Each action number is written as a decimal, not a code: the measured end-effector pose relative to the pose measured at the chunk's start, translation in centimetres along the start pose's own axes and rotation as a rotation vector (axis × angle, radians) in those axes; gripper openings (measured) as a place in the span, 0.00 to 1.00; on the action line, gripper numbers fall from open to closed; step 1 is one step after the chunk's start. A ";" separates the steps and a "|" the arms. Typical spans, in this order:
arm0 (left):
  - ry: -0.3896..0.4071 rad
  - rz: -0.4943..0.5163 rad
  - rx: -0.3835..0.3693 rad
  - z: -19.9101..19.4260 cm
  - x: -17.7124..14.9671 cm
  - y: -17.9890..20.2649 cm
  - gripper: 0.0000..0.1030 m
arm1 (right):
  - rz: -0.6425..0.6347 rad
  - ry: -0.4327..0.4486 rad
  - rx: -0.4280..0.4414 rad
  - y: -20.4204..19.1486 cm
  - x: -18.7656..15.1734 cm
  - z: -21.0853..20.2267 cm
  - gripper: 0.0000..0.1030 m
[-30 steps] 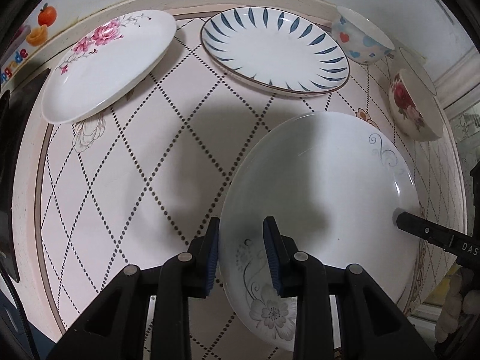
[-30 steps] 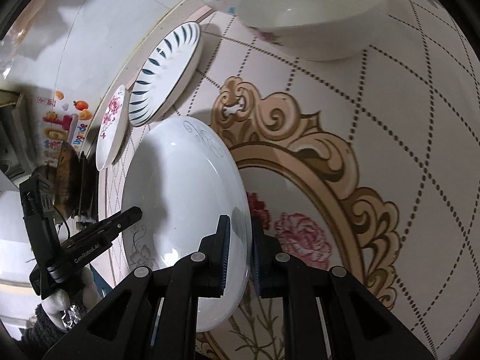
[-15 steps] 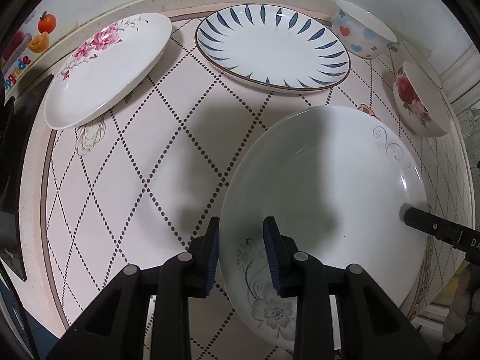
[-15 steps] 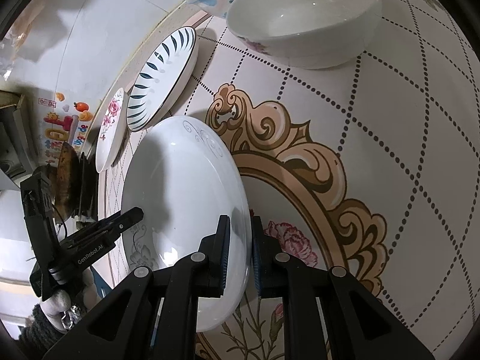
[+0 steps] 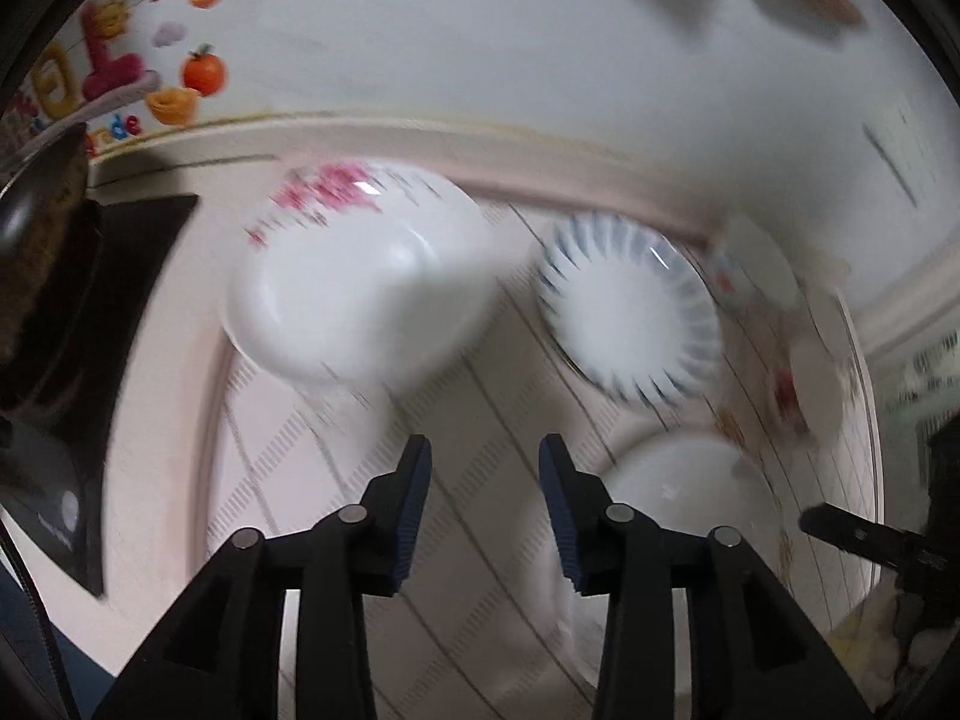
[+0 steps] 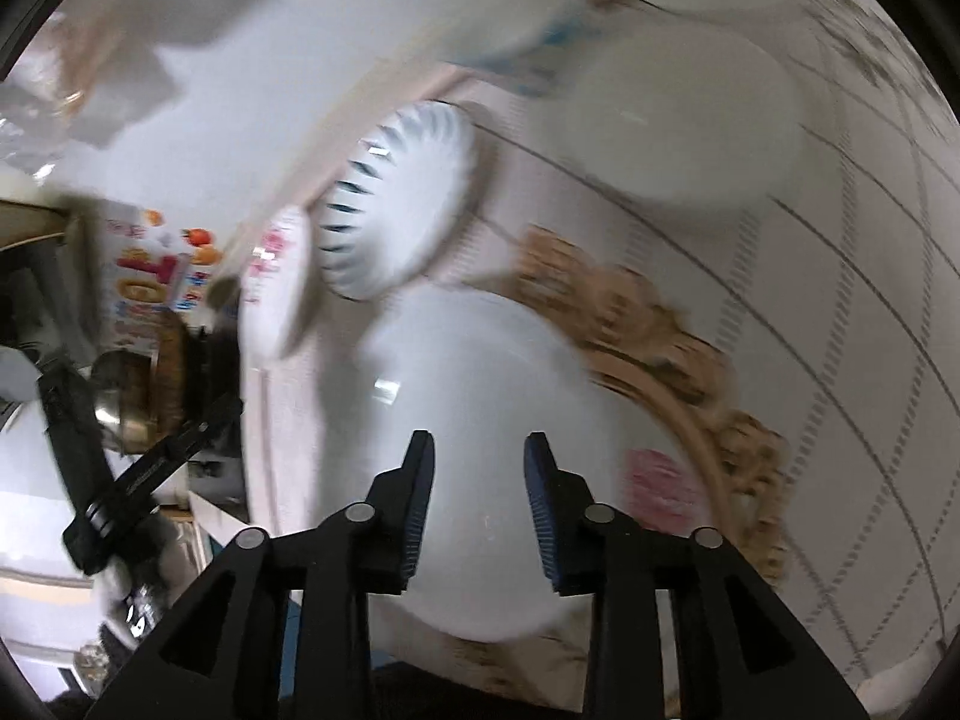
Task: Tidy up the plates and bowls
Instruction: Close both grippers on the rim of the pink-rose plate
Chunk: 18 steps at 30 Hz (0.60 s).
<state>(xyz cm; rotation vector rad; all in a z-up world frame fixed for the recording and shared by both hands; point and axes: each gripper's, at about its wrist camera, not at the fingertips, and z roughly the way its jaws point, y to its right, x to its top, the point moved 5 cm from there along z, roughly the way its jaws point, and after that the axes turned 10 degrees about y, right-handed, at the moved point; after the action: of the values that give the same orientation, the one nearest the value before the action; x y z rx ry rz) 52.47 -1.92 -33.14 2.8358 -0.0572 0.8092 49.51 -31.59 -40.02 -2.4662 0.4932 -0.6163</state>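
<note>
Both views are motion-blurred. My left gripper [image 5: 485, 468] is open and empty above the patterned tabletop [image 5: 468, 414]. The large white plate [image 5: 690, 486] lies on the table just right of it, free of its fingers. My right gripper [image 6: 479, 468] is open and empty over the same white plate [image 6: 480, 396]. A pink-flower plate [image 5: 360, 270] and a blue-striped plate [image 5: 627, 306] lie farther back. They also show in the right wrist view: the pink-flower plate [image 6: 276, 282] and the blue-striped plate [image 6: 396, 198].
Bowls stand at the table's far right [image 5: 804, 384], one white bowl [image 6: 678, 114] large in the right wrist view. A wall with fruit stickers [image 5: 120, 72] runs behind. Dark items [image 5: 48, 276] sit at the left edge. The other gripper [image 5: 870, 540] shows at right.
Both grippers have let go of the white plate and opened. Both have pulled back and tilted up; the plate now rests on the table.
</note>
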 end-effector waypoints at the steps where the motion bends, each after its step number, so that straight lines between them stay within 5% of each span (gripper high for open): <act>1: 0.006 -0.012 0.015 0.4 1.0 -1.4 0.39 | -0.002 0.007 0.021 -1.5 0.5 0.4 0.45; 10: -0.034 -0.159 0.116 6.2 5.7 -13.2 0.38 | -0.051 -0.046 0.083 -14.0 7.7 13.4 0.48; 18: -0.105 -0.205 0.107 9.8 5.6 -16.0 0.38 | -0.172 -0.109 -0.027 -18.1 12.7 24.6 0.41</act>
<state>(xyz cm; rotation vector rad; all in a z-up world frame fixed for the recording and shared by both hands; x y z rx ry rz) 63.78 11.94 -41.12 2.9195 0.2659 0.6371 76.62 -13.03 -43.80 -2.5699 0.2508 -0.5420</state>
